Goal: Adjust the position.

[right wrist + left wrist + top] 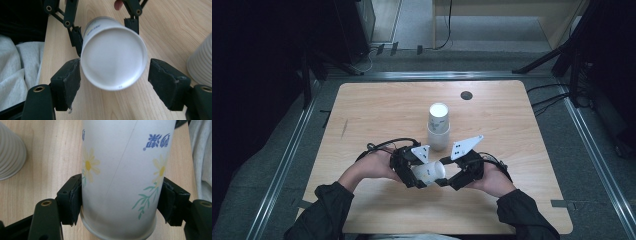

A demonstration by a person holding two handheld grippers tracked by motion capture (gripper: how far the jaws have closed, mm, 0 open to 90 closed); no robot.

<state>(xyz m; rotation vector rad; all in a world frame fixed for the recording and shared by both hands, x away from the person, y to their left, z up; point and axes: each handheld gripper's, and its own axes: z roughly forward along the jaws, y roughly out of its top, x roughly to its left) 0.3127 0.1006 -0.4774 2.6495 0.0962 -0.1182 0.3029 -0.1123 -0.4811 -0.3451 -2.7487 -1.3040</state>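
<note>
A white paper cup (430,172) printed with yellow flowers lies on its side just above the table's near middle. My left gripper (418,176) is shut on it, a pad pressed against each side of the cup (120,182) near its rolled rim. The flat bottom of the cup (113,53) faces my right gripper (115,82), which stands open around that end. Its left pad (67,82) is close to the cup's edge and its right pad (165,82) stands apart from it. In the high view my right gripper (446,179) meets the cup from the right.
A stack of white ribbed cups (438,127) stands at the table's centre, just beyond the grippers, and its side shows as ribbed cups (10,152) and ribbed cups (201,67). A dark round hole (466,95) sits near the far edge. Grey clothing (20,70) lies past the near edge.
</note>
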